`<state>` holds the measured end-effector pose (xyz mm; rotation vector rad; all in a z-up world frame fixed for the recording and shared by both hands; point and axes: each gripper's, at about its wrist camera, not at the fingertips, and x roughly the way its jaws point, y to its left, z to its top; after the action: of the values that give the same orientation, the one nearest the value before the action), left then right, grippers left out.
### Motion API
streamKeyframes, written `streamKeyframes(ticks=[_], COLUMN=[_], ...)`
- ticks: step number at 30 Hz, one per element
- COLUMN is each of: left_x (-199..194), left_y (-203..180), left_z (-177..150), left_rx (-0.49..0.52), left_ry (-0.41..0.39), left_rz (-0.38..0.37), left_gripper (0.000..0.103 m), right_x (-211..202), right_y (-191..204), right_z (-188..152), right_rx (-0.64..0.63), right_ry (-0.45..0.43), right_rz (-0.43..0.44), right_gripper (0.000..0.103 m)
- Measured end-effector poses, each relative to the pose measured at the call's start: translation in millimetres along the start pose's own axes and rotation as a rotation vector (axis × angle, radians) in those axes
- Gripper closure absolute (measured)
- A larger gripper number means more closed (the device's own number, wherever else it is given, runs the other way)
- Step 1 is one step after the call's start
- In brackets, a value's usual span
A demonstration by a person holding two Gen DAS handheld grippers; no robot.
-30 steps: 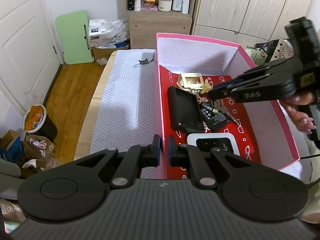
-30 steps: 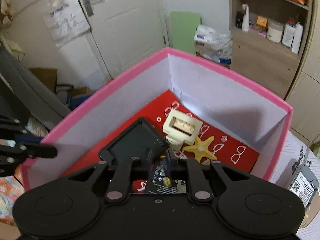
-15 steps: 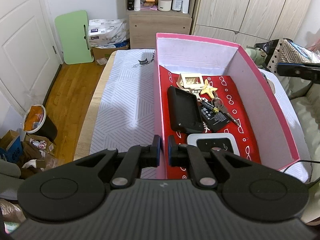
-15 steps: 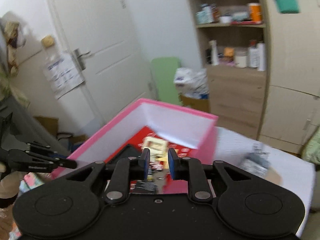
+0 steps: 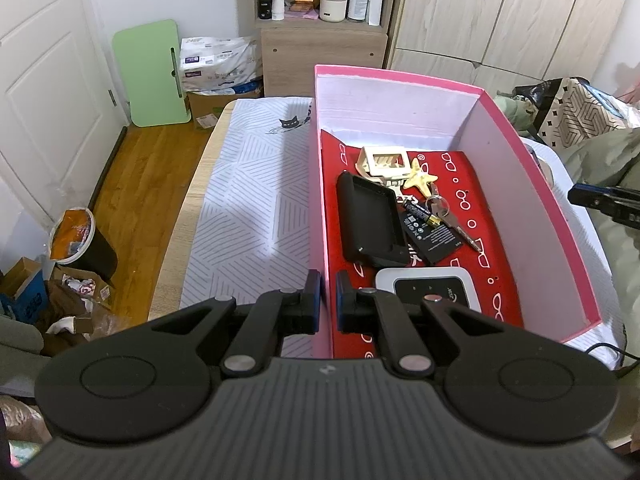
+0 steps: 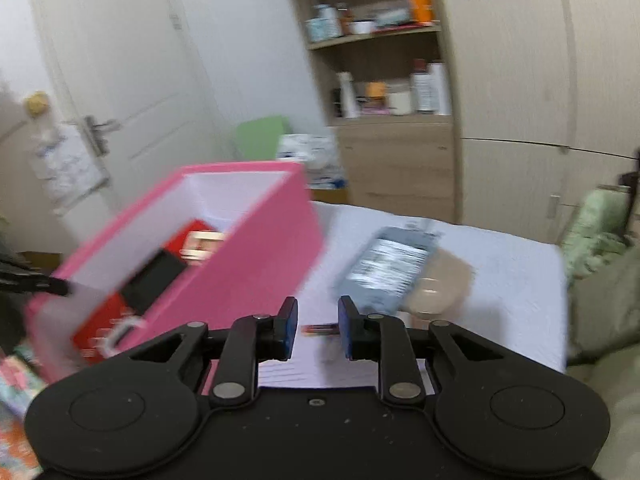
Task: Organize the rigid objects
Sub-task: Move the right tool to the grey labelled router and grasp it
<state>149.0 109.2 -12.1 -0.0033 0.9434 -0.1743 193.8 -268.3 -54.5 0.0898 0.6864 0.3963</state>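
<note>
From your left wrist camera, your left tongs (image 5: 328, 294) are clamped on the near left wall of the pink box (image 5: 318, 184), one pad outside it and one inside. The box sits on the counter (image 5: 248, 184), which wears a white cloth with grey stripes. Inside, on the red lining, a cream frame (image 5: 384, 162) lies at the far end with a yellow starfish (image 5: 420, 176) touching its right side. A black case (image 5: 370, 218) lies along the left wall. Beside it to the right are a battery (image 5: 420, 214), a black card (image 5: 434, 236) under it, and a bunch of keys (image 5: 448, 216). A white device with a dark screen (image 5: 428, 284) rests nearest you, just behind the inner pad. At the right edge, the tip of your right tongs (image 5: 600, 198) shows outside the box, over the green bedding.

From your right wrist camera, which is blurred, your right tongs (image 6: 318, 328) are opening, with nothing between the blue pads. They hang over the counter to the right of the box (image 6: 256, 256). A small dark and red thing (image 6: 320, 329) lies on the cloth right in the gap; what it is, I cannot tell. Further on lies a grey packet with a printed label (image 6: 388, 268), with a tan shape (image 6: 444, 284) touching its right side.
</note>
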Motion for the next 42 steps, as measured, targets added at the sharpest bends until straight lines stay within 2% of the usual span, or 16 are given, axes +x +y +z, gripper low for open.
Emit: streamKeyframes(ticks=[1,6,9,15,23,26,30,34,39,42], left_x=[0.0,-0.4,0.3,1.0,1.0,1.1,0.9,0.8,1.0,1.0], left_y=[0.1,0.4,-1.2,-0.9,-1.2,-0.9,-0.6,-0.2,-0.4,-0.5], left_z=[0.0,0.3,0.4,0.4,-0.1,0.1,0.1,0.4,0.5,0.4], left_rx=[-0.001,-0.006,-0.003,-0.007,-0.006,-0.008,-0.008,-0.010,-0.008,-0.010], left_ry=[0.000,0.002,0.004,0.005,0.006,0.007,0.006,0.007,0.007,0.008], left_rz=[-0.001,-0.001,0.004,0.001,0.000,-0.002,-0.002,-0.003,-0.003,-0.004], left_gripper=[0.096,0.096,0.096,0.096,0.096,0.096,0.096,0.096,0.096,0.096], right_x=[1.7,13.4,25.7,51.6,60.0,60.1,65.8,75.5,84.7,90.0], right_y=[-3.5,-18.9,-29.4,-43.1,-42.4,-37.9,-17.6,-9.5,-0.5,2.2], right_z=[-1.2,-3.3,-3.9,-1.8,0.6,0.4,1.4,2.1,3.6,5.3], right_rx=[0.000,0.063,0.131,0.262,0.290,0.268,0.134,0.099,0.017,-0.028], right_ry=[-0.005,-0.049,-0.062,-0.023,-0.010,-0.015,-0.030,-0.039,-0.029,-0.021], right_rz=[-0.022,-0.074,-0.084,-0.019,-0.024,-0.043,-0.144,-0.181,-0.213,-0.249], right_gripper=[0.070,0.039,0.038,0.038,0.037,0.035,0.031,0.026,0.015,0.014])
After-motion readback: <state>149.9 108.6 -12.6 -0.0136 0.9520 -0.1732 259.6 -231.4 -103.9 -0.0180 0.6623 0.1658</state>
